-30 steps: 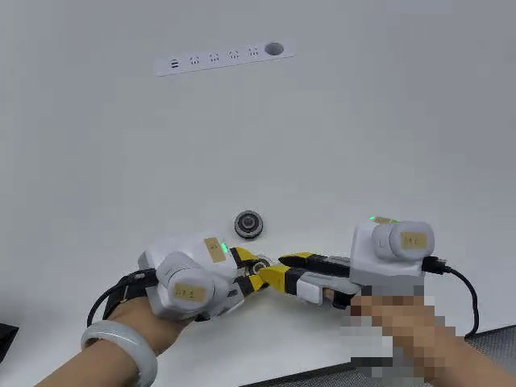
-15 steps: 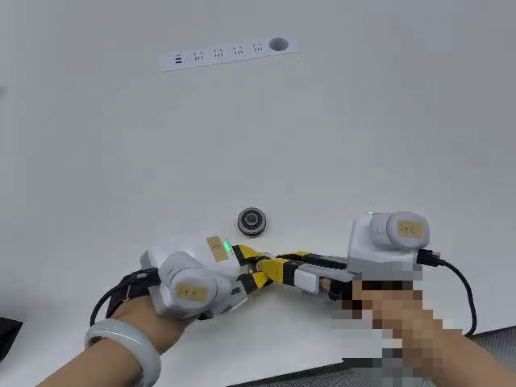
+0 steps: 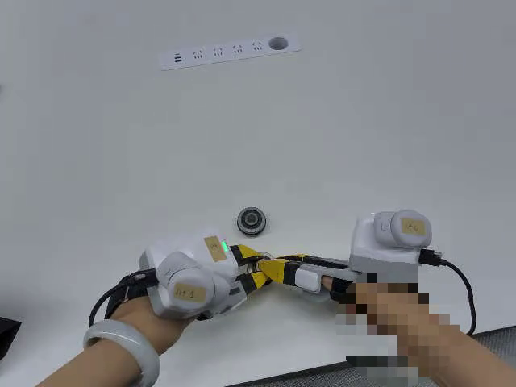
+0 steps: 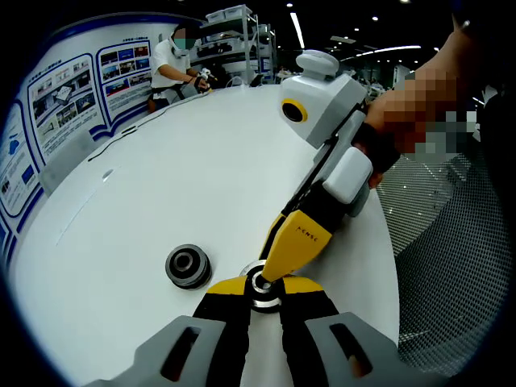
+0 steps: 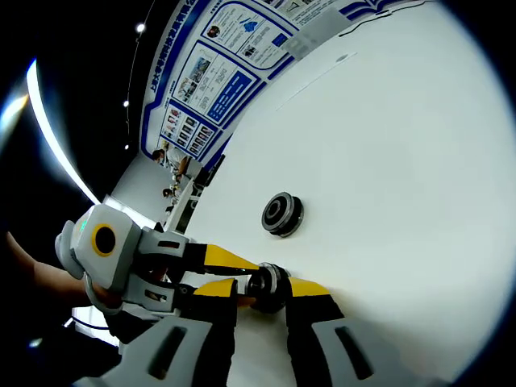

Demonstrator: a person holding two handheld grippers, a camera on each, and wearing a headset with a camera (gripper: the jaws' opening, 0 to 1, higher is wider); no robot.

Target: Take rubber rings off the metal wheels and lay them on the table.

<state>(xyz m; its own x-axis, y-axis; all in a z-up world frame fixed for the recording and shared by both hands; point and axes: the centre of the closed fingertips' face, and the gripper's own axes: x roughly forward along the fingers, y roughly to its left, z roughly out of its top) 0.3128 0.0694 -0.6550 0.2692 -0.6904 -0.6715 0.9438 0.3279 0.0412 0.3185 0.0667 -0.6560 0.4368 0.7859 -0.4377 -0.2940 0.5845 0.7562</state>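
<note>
**Ana:** Jaws of the left gripper (image 4: pixel 260 285) are closed on a small metal wheel (image 5: pixel 266 284), low over the near part of the white surface (image 3: pixel 363 145). The right gripper (image 5: pixel 264 289) meets it from the right, its jaws pinched on the same wheel. I cannot tell whether they bite the rubber or the metal.

**Ben:** How would you get the ring off cleanly?

**Ana:** Let the left keep the hub steady. The right should catch only the rubber edge and roll it sideways over the rim. A straight pull may twist the wheel out of the grip. Then lay the ring flat.

**Ben:** And the other one?

**Ana:** A second wheel (image 3: pixel 251 220) lies just beyond the jaws, its ring apparently on: a matte black rubber band (image 4: pixel 172 268) round a bright, hard metal hub. Rubber stretches and clings, while metal is slick. A dropped wheel would likely roll on that smooth surface. A white power strip (image 3: pixel 230 51) lies far off.
</note>
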